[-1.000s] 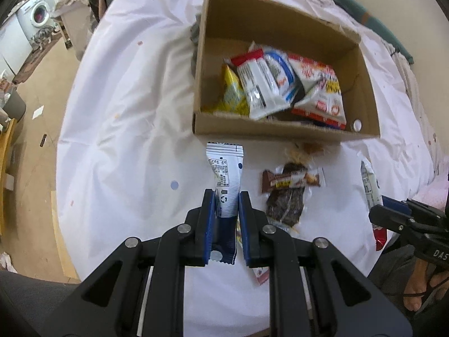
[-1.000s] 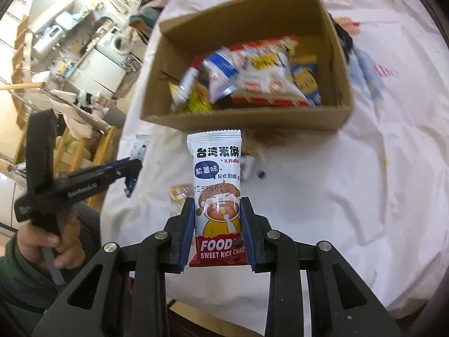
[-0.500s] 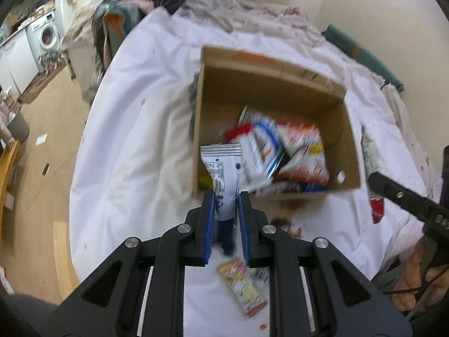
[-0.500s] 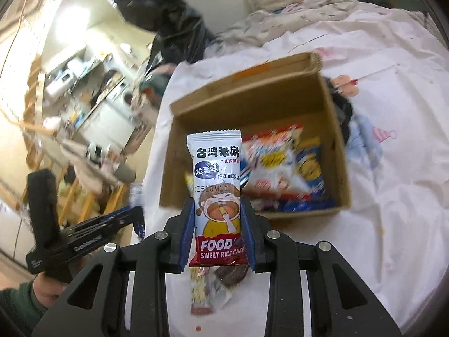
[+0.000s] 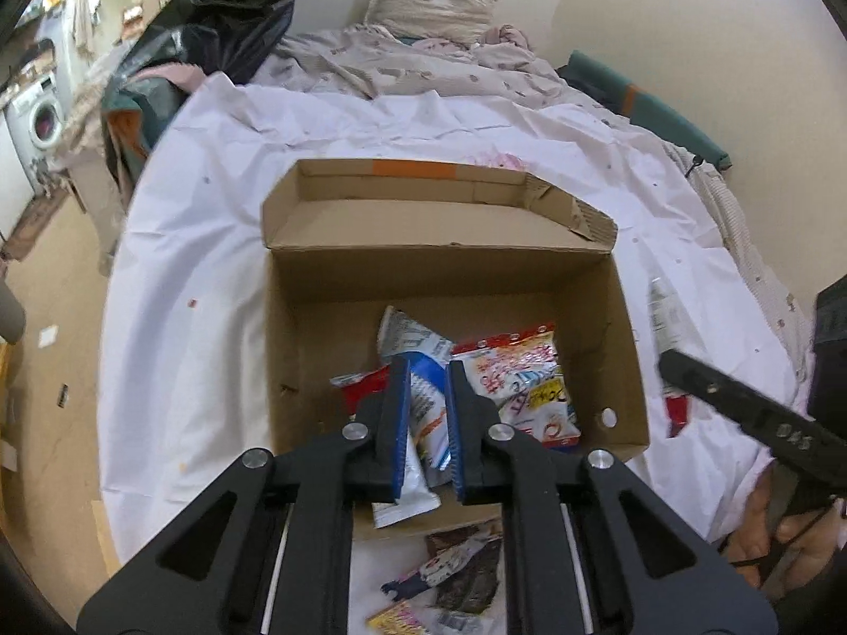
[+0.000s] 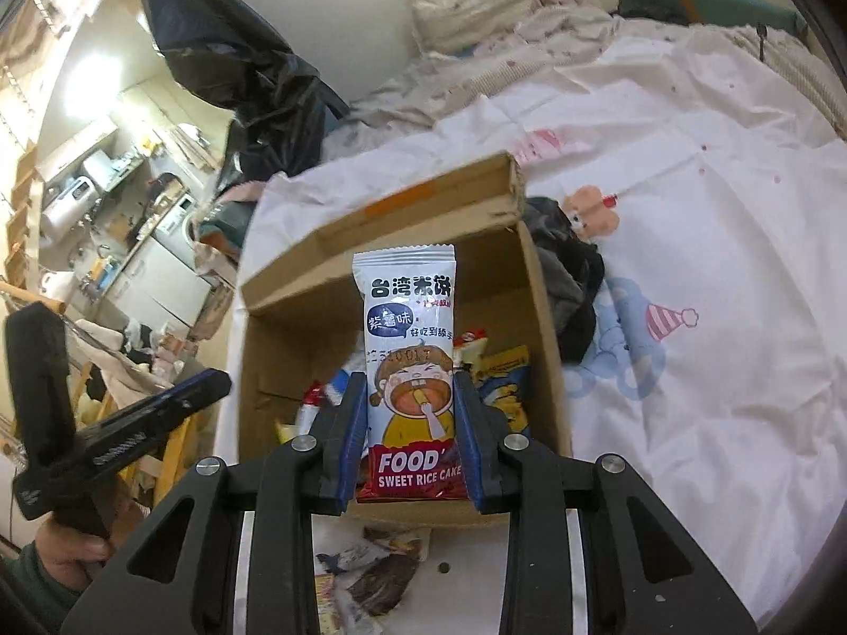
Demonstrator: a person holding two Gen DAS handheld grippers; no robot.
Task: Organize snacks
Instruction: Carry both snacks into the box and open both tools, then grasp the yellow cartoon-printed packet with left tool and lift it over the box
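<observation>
A lived-in home is indicated: beyond the cardboard box [image 5: 450, 275] a pillow [image 5: 429, 5] is seen; left of it, a washing machine [image 5: 42, 116].

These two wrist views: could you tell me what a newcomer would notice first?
Probably the rice cake packet, upright in the right gripper before the cardboard box. Next, the white packet clamped in the left gripper above that snack-filled box on the white sheet.

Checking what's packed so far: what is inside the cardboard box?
The cardboard box holds a loose heap of snack packets at its near end; the far floor is bare. Anything under the heap, or behind the gripper, is hidden.
</observation>
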